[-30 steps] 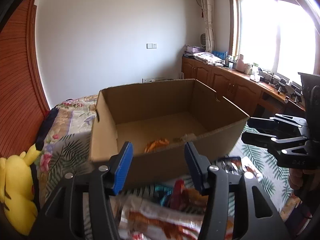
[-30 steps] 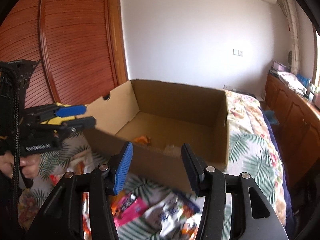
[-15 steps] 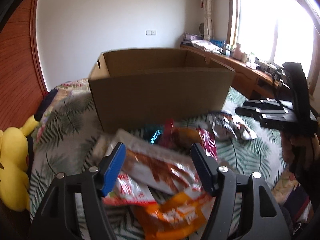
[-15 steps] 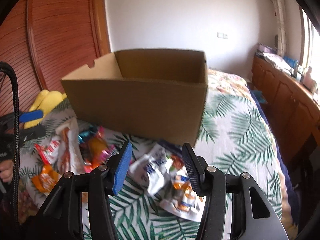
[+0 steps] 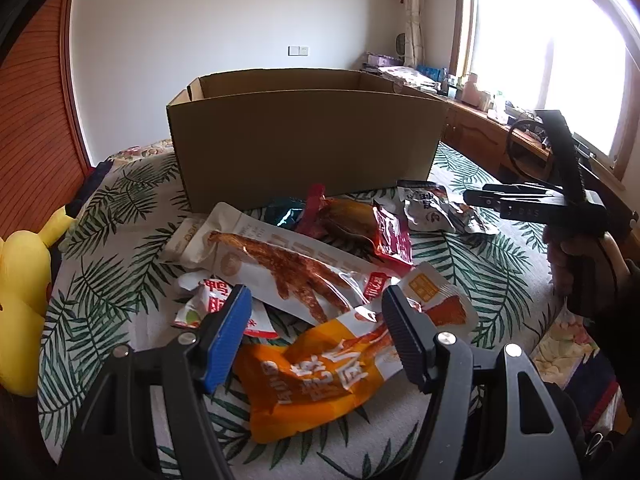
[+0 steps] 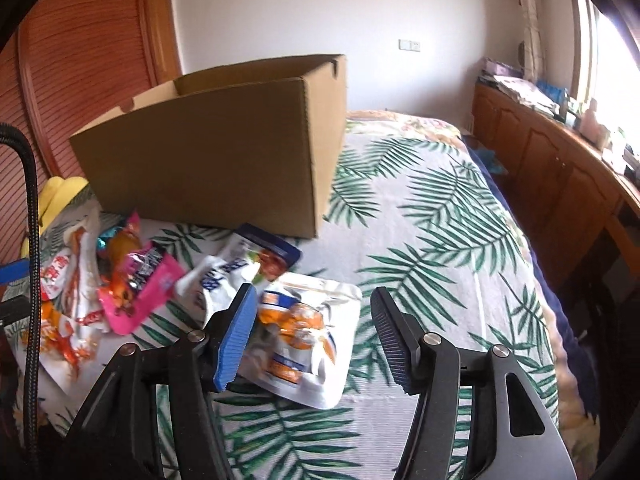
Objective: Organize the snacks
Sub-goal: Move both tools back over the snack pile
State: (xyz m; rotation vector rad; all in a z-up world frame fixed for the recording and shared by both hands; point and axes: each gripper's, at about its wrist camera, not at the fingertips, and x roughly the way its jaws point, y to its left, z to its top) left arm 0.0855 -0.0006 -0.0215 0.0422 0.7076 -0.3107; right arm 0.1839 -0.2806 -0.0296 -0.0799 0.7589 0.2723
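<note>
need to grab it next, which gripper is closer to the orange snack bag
Left. The left gripper hangs right over the orange snack bag; the right gripper is off beside the silver packets.

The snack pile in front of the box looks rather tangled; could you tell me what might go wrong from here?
1. The orange packet under the open left claw is overlapped by the long white packet, which could get dragged along.
2. The right claw, just opening over the white pouch, might pinch only a loose edge.

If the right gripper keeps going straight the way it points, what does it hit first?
Most likely the white and orange snack pouch lying on the bedspread between the right gripper's open jaws; depth is uncertain.
</note>
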